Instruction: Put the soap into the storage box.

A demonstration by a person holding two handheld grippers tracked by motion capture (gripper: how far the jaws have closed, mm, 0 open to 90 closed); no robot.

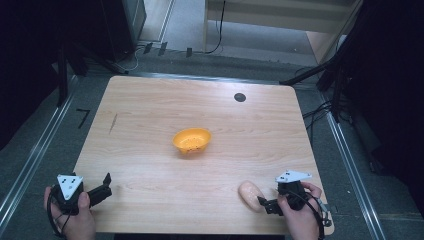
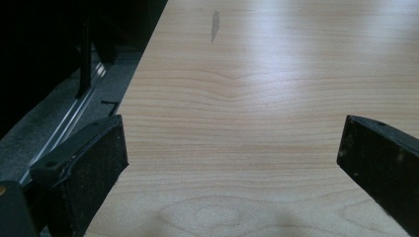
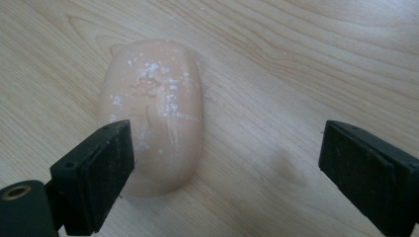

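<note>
Right gripper (image 1: 265, 204) at the near right of the table, jaws spread wide and holding nothing, aimed left toward the bun (image 1: 250, 194). Seen along the jaws, the bun (image 3: 153, 113) lies flat on the wood just ahead, pale pink-tan, oval, dusted with white specks; one jaw overlaps its near end in that view, the other stands well off over bare wood, and whether the nearer jaw touches it cannot be told. Left gripper (image 1: 102, 187) at the near left corner, jaws likewise wide apart with only bare tabletop between them, well apart from the bun. Each is held in a hand (image 1: 302, 220) coming in from the near edge, a grey plate on top, cable trailing. Bowl (image 1: 192, 140), orange, sits near the table's middle, well apart from bun and grippers. Table (image 1: 150, 110): light wood grain, rounded corners, a dark streak (image 1: 113, 123) toward the far left, a round black grommet (image 1: 240, 97) toward the far right. Room dim around it: grey floor, metal rails (image 1: 30, 160) running along both sides, dark stands and cables at the edges, pale furniture (image 1: 280, 15) beyond the far end.
</note>
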